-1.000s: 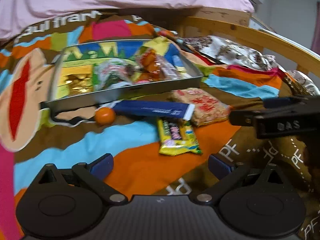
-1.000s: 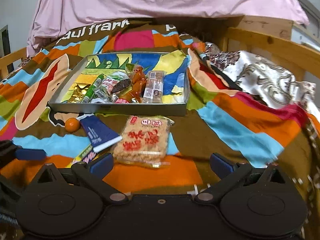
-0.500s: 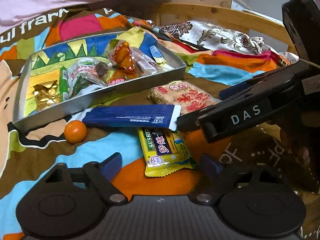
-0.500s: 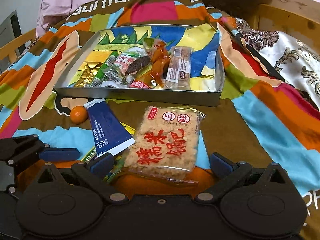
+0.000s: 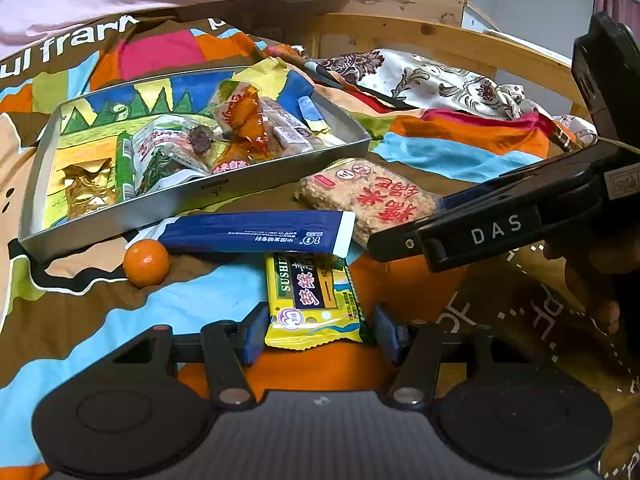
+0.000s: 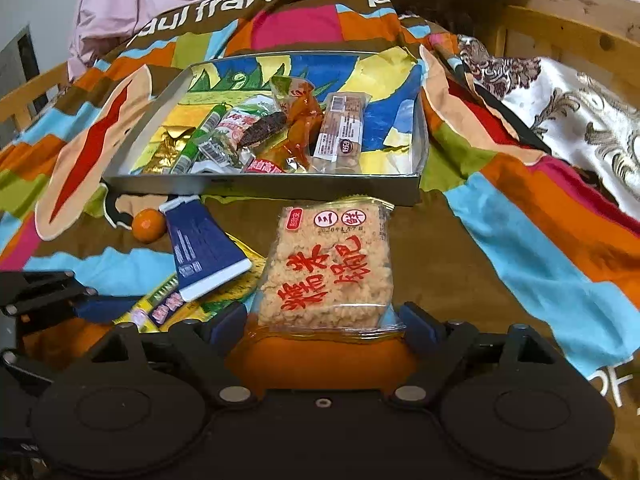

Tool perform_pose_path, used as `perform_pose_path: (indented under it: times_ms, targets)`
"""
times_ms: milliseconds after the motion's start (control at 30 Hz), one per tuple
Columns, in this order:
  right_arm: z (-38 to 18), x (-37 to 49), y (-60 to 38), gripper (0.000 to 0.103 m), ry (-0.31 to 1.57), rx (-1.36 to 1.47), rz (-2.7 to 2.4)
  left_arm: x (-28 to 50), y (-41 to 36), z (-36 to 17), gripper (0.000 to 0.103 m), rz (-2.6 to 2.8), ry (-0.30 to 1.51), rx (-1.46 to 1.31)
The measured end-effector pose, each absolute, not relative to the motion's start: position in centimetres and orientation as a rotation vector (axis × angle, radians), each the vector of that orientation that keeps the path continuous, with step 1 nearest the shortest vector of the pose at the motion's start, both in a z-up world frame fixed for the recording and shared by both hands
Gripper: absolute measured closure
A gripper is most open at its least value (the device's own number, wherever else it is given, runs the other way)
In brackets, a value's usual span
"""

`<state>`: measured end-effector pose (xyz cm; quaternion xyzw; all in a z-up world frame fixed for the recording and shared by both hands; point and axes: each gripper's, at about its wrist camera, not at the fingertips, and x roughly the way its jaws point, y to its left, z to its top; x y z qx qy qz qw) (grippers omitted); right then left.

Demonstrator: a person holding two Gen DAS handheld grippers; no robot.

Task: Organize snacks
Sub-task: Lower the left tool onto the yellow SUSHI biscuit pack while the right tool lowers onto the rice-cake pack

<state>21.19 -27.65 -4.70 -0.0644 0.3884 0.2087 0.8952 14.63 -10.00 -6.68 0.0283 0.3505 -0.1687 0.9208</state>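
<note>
Closing left jaws flank yellow packet (image 5: 314,300) lengthwise; right jaws flank rice cake (image 6: 326,270).

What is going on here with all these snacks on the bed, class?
A person holding two grippers is tidying snacks into a shallow metal tray on a colourful patterned blanket. The left gripper has just been closing around a yellow sushi-flavour snack packet; the right gripper has been closing around a clear-wrapped rice cracker block. Neither packet looks lifted yet. A dark blue sachet and a small orange fruit also lie outside the tray.
</note>
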Motion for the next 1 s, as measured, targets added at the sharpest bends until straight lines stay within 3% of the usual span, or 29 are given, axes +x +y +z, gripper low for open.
perform_pose_path:
  times_ms: [133,167,233,367,467,533,900,1000]
  targets:
    - [-4.8,21.4,-26.9,0.008,0.778,-0.188,0.418,14.3,-9.8,-6.5,0.041,-0.348,0.718,0.066]
    - [-4.9,21.6,-26.7,0.008,0.772,-0.199,0.420,14.4,-9.8,-6.5,0.034,-0.337,0.719,0.068]
    - [-5.2,22.1,-26.4,0.008,0.775,-0.216,0.420,14.8,-9.9,-6.5,0.028,-0.311,0.725,0.070]
    - [-5.6,22.5,-26.4,0.015,0.785,-0.203,0.426,15.4,-9.8,-6.8,0.030,-0.309,0.733,0.056]
    - [-5.5,22.0,-26.4,0.019,0.772,-0.210,0.423,15.6,-9.8,-6.8,0.047,-0.316,0.730,0.047]
    - [-5.3,21.4,-26.7,0.020,0.774,-0.203,0.429,15.4,-9.9,-6.7,0.049,-0.313,0.722,0.057]
    - [-4.9,18.5,-26.7,0.017,0.779,-0.240,0.447,12.6,-8.8,-6.3,0.049,-0.291,0.740,0.015]
    - [-4.9,19.3,-26.2,0.015,0.763,-0.250,0.440,13.1,-9.0,-6.2,0.041,-0.277,0.751,0.014]
